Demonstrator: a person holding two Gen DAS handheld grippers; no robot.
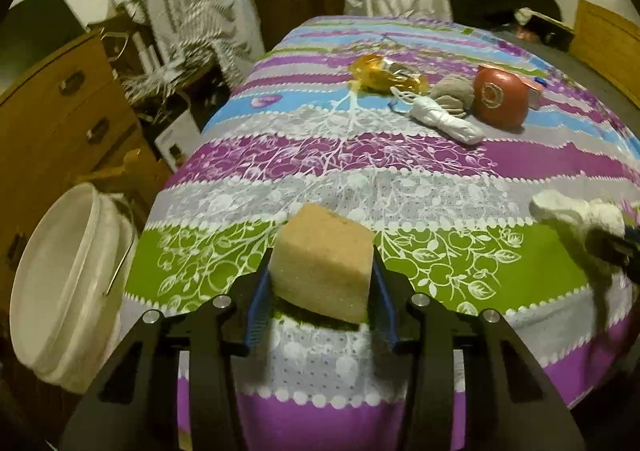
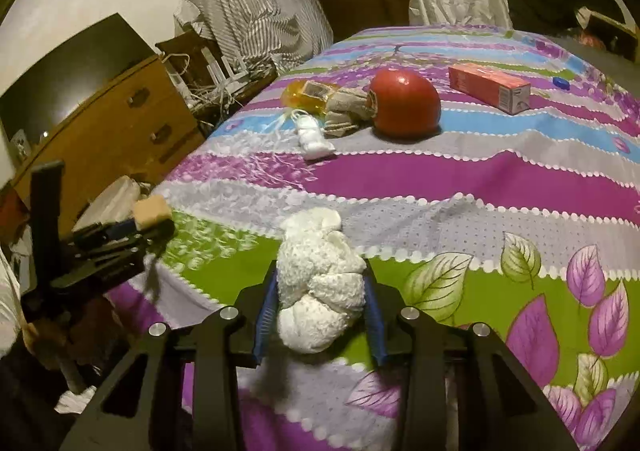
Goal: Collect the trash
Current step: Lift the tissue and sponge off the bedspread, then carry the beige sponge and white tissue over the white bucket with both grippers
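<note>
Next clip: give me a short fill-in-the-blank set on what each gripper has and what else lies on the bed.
1. The left gripper is shut on a tan ____.
2. The right gripper is shut on a crumpled wad whose colour is ____.
3. The white bucket stands off the bed's ____ edge in the left wrist view.
4. Behind the red ball lies an orange ____.

Missing words: sponge; white; left; box
</note>
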